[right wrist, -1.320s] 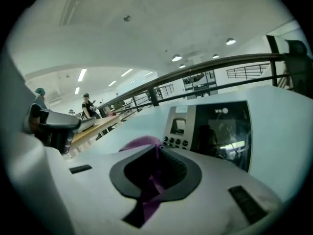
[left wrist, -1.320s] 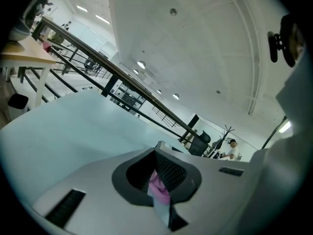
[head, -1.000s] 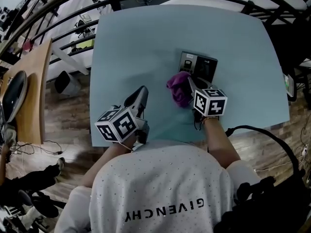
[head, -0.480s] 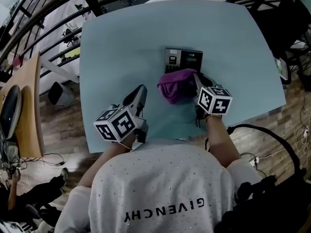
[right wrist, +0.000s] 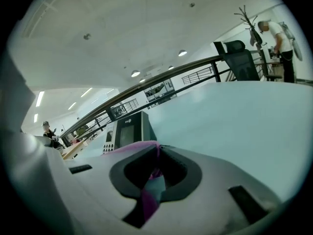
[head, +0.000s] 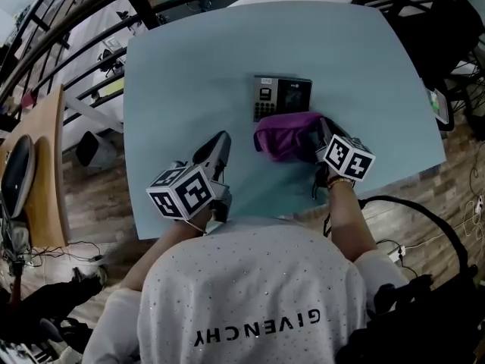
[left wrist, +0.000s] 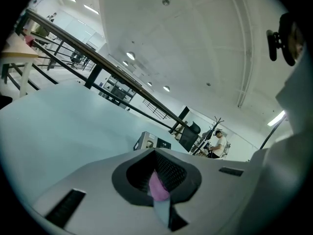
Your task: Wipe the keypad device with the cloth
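The dark keypad device [head: 282, 97] lies flat at the middle of the pale blue table [head: 189, 67]. A crumpled purple cloth [head: 285, 136] sits against its near edge. My right gripper [head: 319, 139] is shut on the cloth's right side. In the right gripper view the cloth [right wrist: 131, 147] drapes over the shut jaws of my right gripper [right wrist: 157, 149], and the device [right wrist: 128, 128] stands just beyond. My left gripper [head: 217, 152] rests shut on the table left of the cloth, holding nothing. The left gripper view looks past my left gripper [left wrist: 155, 152] to the device [left wrist: 149, 141].
A wooden side table [head: 42, 165] stands to the left of the blue table. Black railings [head: 83, 29] run behind it. A black cable [head: 409, 211] loops on the wood floor at the right. A person [left wrist: 219, 142] stands far off.
My right gripper has drawn the cloth rightward along the device's near side, from its left front corner. The device's face is uncovered now. The left gripper has stayed put.
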Tool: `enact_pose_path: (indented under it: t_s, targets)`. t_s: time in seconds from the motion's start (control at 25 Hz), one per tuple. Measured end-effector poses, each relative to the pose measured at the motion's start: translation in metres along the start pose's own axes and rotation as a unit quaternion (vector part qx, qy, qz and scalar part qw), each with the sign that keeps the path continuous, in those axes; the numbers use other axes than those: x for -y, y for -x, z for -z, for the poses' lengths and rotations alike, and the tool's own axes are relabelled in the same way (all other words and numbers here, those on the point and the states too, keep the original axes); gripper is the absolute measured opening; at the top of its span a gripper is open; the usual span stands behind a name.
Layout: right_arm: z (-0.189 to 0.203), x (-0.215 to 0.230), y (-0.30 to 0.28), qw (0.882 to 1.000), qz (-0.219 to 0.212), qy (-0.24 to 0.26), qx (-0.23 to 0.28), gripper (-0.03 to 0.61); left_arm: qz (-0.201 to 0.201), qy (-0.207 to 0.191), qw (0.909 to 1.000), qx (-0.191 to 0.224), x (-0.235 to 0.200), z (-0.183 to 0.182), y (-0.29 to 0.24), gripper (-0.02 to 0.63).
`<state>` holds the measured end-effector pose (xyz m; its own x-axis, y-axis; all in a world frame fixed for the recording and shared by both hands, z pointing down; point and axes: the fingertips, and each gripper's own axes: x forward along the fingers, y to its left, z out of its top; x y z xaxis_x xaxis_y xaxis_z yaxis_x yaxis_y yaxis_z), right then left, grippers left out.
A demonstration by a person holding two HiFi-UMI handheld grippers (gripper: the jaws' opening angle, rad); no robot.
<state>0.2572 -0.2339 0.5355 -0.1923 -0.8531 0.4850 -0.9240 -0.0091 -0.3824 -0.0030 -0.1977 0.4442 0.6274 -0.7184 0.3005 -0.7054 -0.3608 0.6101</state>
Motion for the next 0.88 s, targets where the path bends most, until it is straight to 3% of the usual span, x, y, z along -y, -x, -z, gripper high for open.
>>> enact_pose_path:
  t_s: [0.32, 0.52, 0.88]
  targets:
    - [-0.014, 0.045, 0.035, 0.996, 0.056, -0.053, 0.049, 0.018, 0.018, -0.007, 0.9998, -0.006, 0.011, 0.002, 0.000, -0.006]
    - [-0.037, 0.058, 0.080, 0.988, 0.085, -0.064, 0.111, 0.019, 0.050, -0.021, 0.9984, -0.013, 0.030, 0.003, 0.000, -0.006]
    - [-0.087, 0.000, 0.175, 0.971, 0.072, -0.031, 0.224, 0.020, 0.091, -0.018, 0.9954, 0.023, 0.044, -0.026, 0.034, -0.006]
